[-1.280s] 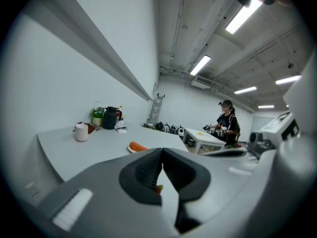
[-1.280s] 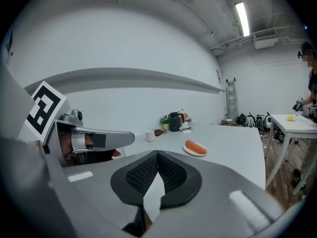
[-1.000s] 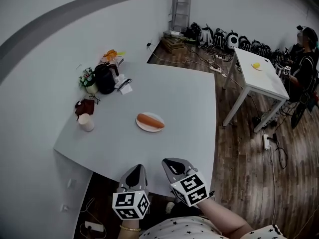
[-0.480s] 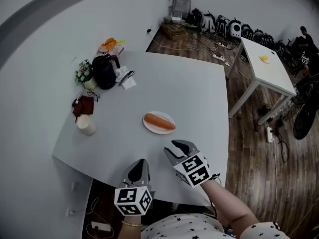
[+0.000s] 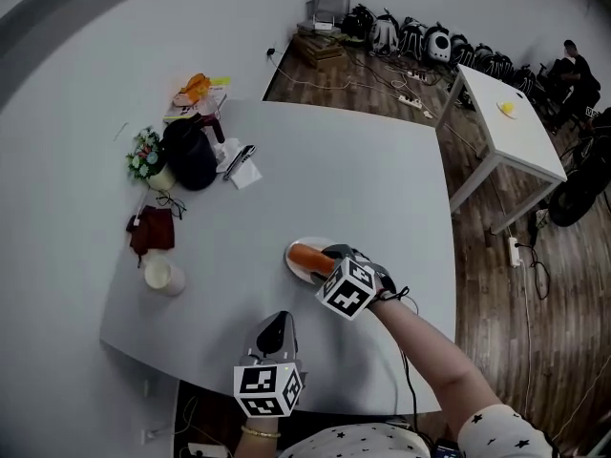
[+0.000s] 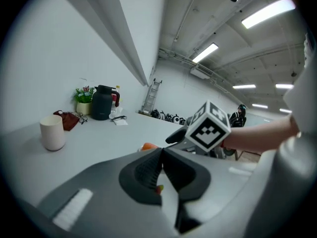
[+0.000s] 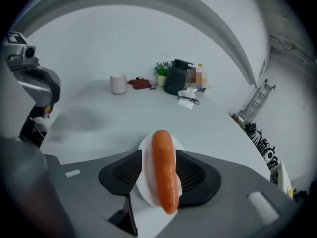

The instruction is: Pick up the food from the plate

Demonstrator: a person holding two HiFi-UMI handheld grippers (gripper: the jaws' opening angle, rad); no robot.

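An orange sausage lies on a small white plate on the grey table. My right gripper is down at the plate with its jaws opening. In the right gripper view the sausage runs lengthwise between the two dark pads, and a strip of plate shows beside it on the left. My left gripper hangs back at the table's near edge. Its jaws meet with nothing between them.
At the table's left stand a black kettle, a small flower pot, a dark red pouch and a white cup. Papers and a pen lie by the kettle. A second white table stands at the right over wooden floor.
My right gripper has travelled forward from the table's near edge to the plate, and its jaws have spread around the sausage. The left gripper has stayed near the edge.
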